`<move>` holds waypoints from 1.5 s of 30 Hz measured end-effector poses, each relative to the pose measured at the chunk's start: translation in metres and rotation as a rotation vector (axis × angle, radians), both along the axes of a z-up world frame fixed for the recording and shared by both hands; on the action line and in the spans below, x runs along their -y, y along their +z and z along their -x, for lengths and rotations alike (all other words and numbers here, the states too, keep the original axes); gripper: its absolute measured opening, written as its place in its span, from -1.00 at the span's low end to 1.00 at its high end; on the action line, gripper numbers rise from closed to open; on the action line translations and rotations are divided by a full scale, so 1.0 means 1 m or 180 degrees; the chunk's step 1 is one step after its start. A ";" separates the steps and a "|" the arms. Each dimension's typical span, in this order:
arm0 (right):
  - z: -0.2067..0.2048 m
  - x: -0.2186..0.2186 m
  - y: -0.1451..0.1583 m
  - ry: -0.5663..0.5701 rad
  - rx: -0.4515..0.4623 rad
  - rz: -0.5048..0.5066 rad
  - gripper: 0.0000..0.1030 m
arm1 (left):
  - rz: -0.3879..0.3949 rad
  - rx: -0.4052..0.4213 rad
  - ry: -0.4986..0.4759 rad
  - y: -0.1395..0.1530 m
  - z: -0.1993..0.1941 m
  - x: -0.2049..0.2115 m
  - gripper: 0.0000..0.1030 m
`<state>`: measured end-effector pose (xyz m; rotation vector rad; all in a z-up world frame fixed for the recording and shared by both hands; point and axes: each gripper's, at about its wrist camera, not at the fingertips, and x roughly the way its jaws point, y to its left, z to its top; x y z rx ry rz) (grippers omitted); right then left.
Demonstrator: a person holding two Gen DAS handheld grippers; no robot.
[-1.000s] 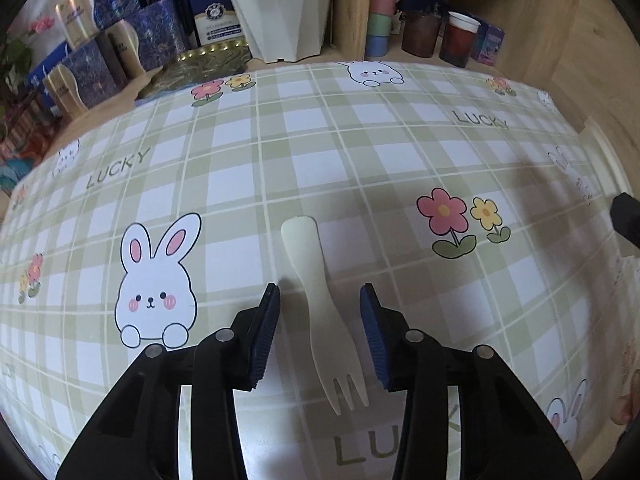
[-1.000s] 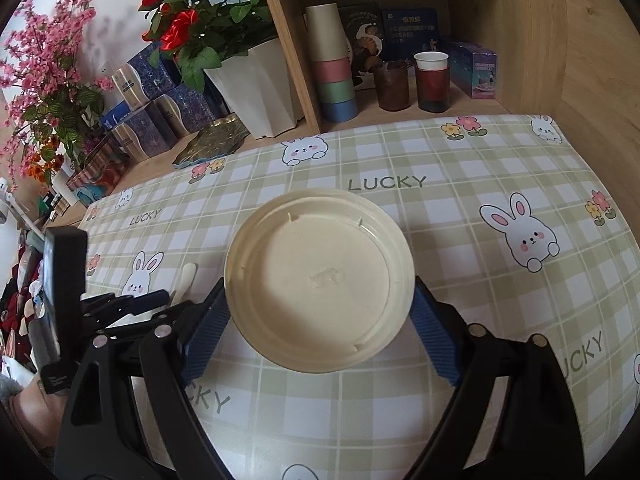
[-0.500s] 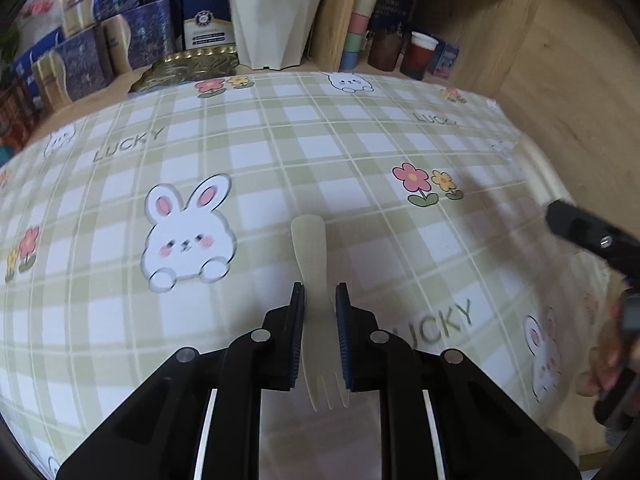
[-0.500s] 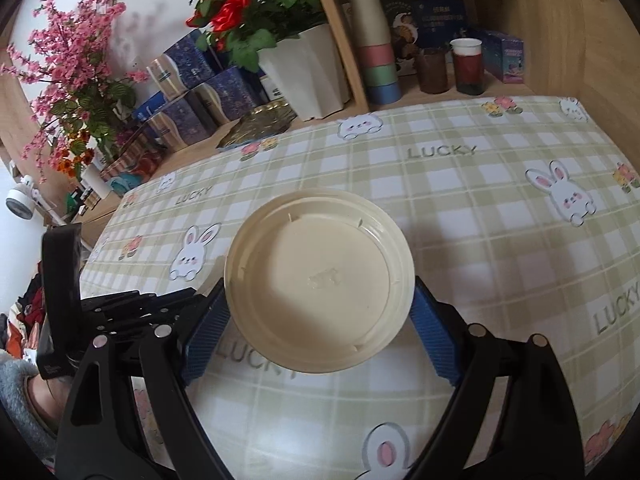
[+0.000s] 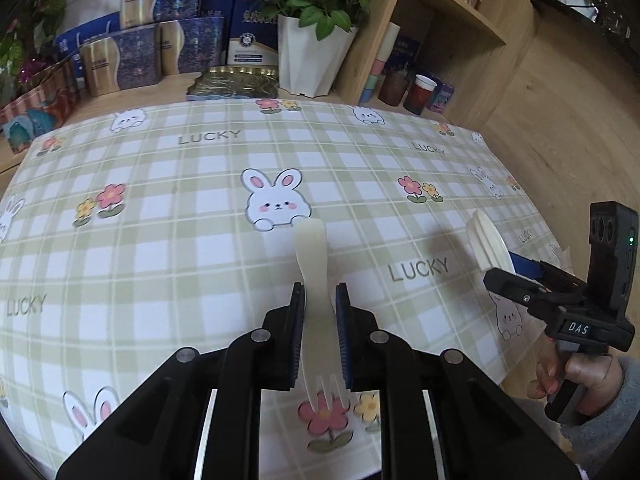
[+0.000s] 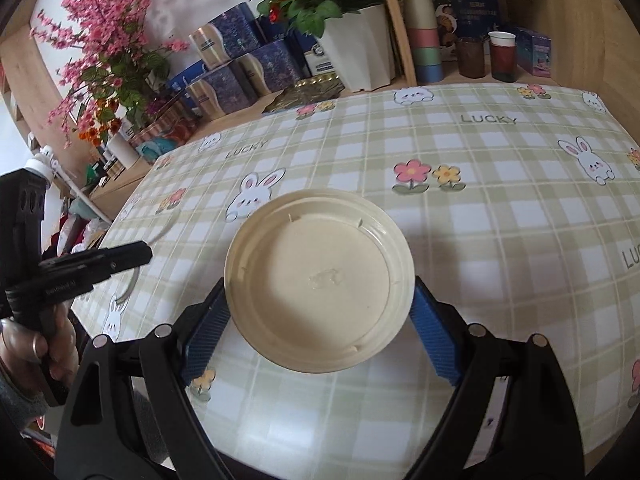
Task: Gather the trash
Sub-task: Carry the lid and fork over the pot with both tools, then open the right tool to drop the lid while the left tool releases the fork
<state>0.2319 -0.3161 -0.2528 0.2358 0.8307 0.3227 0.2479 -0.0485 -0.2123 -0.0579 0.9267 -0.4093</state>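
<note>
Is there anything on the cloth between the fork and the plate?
No, left wrist view shows bare checked cloth between the held fork and the plate.

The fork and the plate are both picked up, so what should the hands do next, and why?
Probably carry both away toward a bin. The left gripper is shut on the fork, the right gripper on the plate, and no bin is in view.

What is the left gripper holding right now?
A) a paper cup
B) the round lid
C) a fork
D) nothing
C: the left gripper is shut on the pale fork, tines toward the camera and handle pointing out over the tablecloth; the round lid sits in the right gripper instead.
</note>
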 end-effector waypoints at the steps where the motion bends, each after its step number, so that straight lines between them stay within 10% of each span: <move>1: 0.006 -0.003 0.000 0.0016 -0.0015 0.0016 0.65 | 0.0010 0.0000 0.0010 0.001 0.005 -0.004 -0.70; 45: 0.171 -0.094 -0.049 0.0602 -0.0930 0.0330 0.67 | 0.0433 0.0029 0.0078 0.023 0.189 -0.046 -0.70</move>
